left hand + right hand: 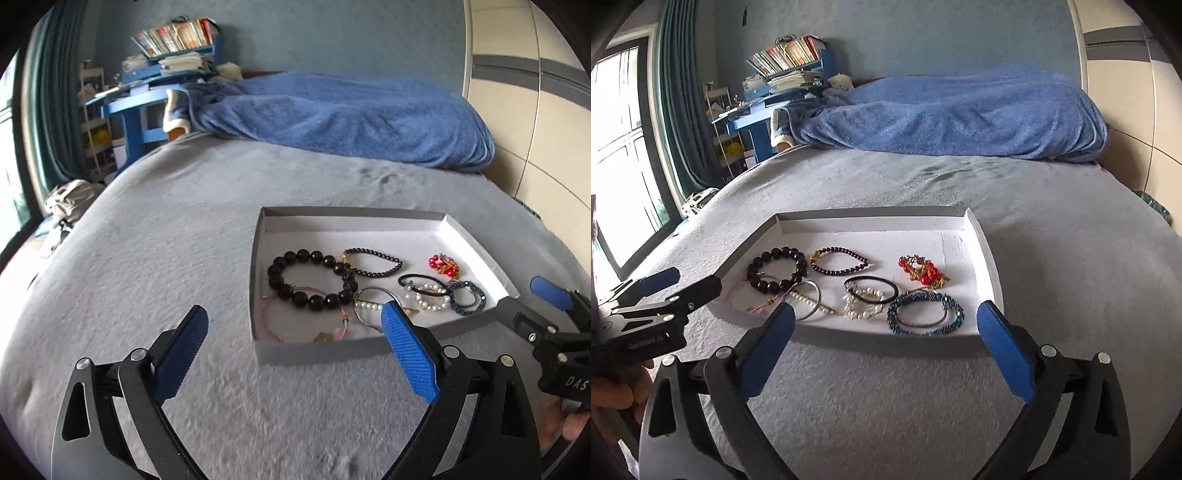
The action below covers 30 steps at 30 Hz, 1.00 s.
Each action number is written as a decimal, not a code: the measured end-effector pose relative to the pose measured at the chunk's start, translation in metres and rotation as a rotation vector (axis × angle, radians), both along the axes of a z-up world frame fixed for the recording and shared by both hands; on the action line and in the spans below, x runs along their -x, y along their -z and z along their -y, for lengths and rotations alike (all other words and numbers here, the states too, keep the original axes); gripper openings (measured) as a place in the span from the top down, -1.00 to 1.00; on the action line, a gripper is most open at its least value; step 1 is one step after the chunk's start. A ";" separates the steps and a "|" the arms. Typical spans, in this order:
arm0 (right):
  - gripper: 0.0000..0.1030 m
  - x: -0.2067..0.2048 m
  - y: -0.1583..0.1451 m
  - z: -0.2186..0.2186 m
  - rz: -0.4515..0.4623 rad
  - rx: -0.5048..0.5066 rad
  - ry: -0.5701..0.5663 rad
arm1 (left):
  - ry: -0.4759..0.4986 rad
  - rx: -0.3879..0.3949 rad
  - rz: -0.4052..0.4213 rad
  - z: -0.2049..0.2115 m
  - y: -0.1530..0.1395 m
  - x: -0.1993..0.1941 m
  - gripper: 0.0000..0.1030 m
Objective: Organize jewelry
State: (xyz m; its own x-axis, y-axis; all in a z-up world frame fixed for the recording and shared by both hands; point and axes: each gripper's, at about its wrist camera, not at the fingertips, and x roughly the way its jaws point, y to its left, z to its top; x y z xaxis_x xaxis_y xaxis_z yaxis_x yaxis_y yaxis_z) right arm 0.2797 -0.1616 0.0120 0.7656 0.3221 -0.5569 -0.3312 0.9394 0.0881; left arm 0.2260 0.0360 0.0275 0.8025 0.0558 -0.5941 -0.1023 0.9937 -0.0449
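I'm working over a bed covered in a soft grey blanket [886,387], with a rumpled blue blanket [960,118] heaped at its far end against a blue wall. To the left stand a blue desk [753,122] stacked with books [786,55], a dark curtain [679,92] and a bright window [620,129]; pale cupboard doors [535,110] run along the right. A shallow white box [988,266] lies on the grey blanket with the jewelry spread inside: a black bead bracelet [777,269], a dark purple bracelet [840,262], a red and gold piece [923,271], a pearl bracelet [866,302], a blue beaded bangle [925,312] and a pink cord [280,314]. My left gripper [295,347] hovers at the box's near left corner, fingers spread wide, empty. My right gripper [886,339] hangs before the near edge, also spread and empty.
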 end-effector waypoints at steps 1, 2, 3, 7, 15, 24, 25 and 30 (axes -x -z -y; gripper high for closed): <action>-0.89 0.003 0.001 0.001 0.004 0.000 0.000 | -0.004 -0.003 0.005 0.001 0.000 0.004 -0.85; -0.89 0.008 0.002 0.001 0.009 -0.001 0.001 | -0.010 -0.007 0.012 0.002 0.001 0.011 -0.85; -0.89 0.015 0.003 0.001 0.017 -0.004 0.004 | -0.014 -0.011 0.016 0.002 0.001 0.015 -0.86; -0.89 0.035 0.008 0.006 0.026 -0.031 0.022 | -0.026 -0.026 0.002 0.008 0.014 0.036 -0.86; -0.89 0.075 0.007 0.015 0.098 -0.053 0.035 | -0.035 -0.007 0.065 0.013 0.011 0.075 -0.88; -0.89 0.096 0.010 0.020 0.110 -0.046 0.067 | -0.005 -0.045 0.120 0.026 0.010 0.100 -0.89; -0.89 0.097 0.010 0.020 0.108 -0.043 0.065 | 0.000 -0.053 0.124 0.028 0.009 0.101 -0.89; -0.89 0.102 0.010 0.018 0.122 -0.035 0.060 | 0.036 -0.079 0.125 0.037 0.010 0.104 -0.90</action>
State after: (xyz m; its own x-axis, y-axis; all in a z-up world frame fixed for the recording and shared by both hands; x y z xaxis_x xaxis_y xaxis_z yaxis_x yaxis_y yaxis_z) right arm 0.1781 -0.1799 0.0018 0.8455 0.2912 -0.4476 -0.2849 0.9549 0.0831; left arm 0.1222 -0.0006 0.0179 0.8723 0.0682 -0.4842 -0.0650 0.9976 0.0235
